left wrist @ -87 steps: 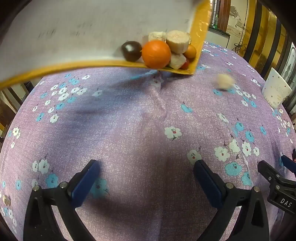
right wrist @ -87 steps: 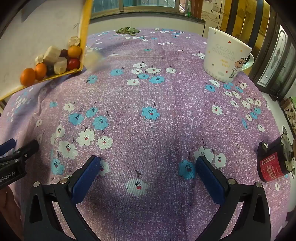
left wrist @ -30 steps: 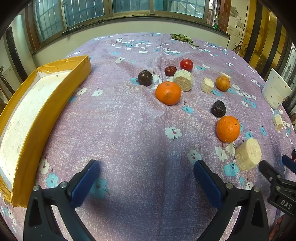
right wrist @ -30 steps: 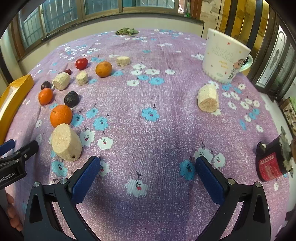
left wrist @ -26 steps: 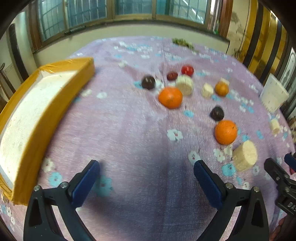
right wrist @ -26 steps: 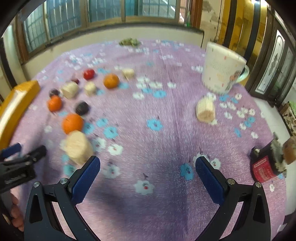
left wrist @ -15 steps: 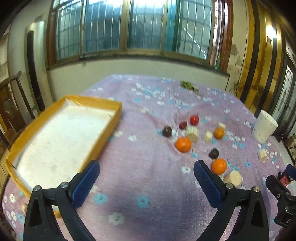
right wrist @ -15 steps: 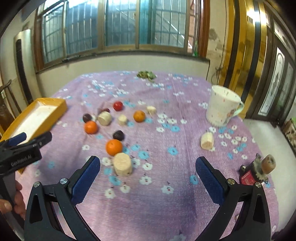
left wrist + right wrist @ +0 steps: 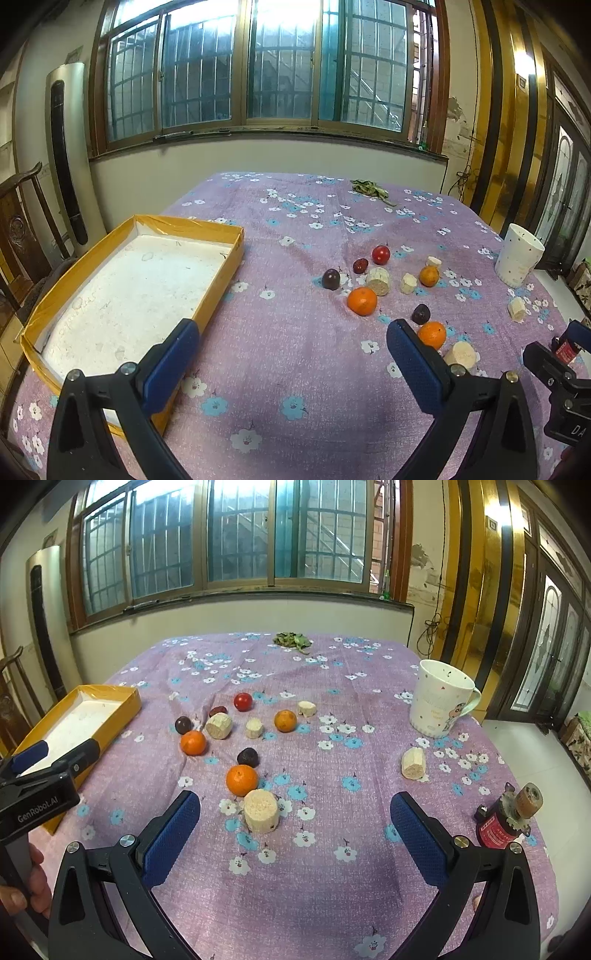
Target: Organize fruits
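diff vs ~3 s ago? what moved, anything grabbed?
The yellow tray was tipped over the cloth with the fruit piled in its corner; it now lies flat and empty on the table's left side. The fruit is scattered on the purple tablecloth, including an orange and a pale round chunk. Both cameras pulled up and back. Nothing grabbed: left gripper and right gripper stay open. The mug is unmoved.

We only see part of the nearest orange (image 9: 432, 334), blocked by the left gripper's fingers (image 9: 413, 356).
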